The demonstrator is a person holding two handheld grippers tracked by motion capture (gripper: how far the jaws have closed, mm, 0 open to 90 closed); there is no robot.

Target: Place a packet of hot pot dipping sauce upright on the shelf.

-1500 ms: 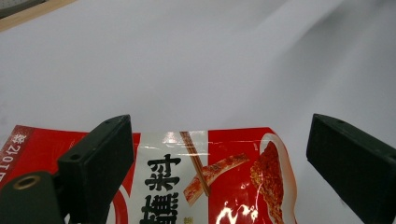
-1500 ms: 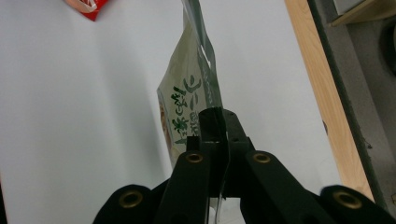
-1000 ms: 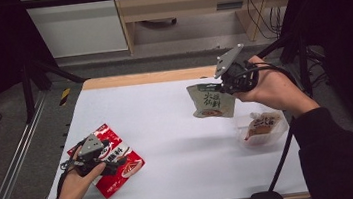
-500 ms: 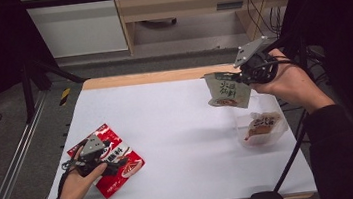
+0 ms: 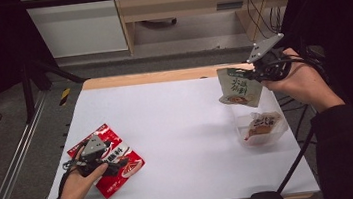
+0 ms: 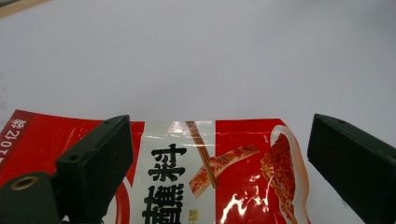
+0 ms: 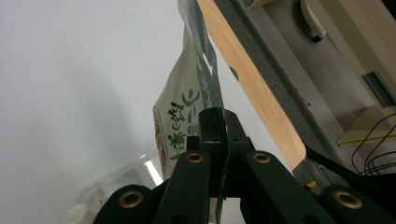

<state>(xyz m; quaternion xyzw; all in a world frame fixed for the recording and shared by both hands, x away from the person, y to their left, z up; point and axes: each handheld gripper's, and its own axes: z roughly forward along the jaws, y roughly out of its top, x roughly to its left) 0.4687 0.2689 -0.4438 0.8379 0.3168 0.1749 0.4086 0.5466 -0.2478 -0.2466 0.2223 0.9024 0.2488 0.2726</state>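
The right gripper [image 5: 254,73] is clamped on a green packet [image 5: 236,88] held above the table [image 5: 183,129], while the left gripper [image 6: 219,154] stands wide apart over a red packet [image 6: 233,177].

**White table, two things lying on it**

The table [image 5: 178,129] has a white top with a pale wooden edge along its far side. A red sauce packet [image 5: 116,159] lies flat near the front left corner. A clear plastic container [image 5: 261,127] sits well apart from the packet, by the right edge.
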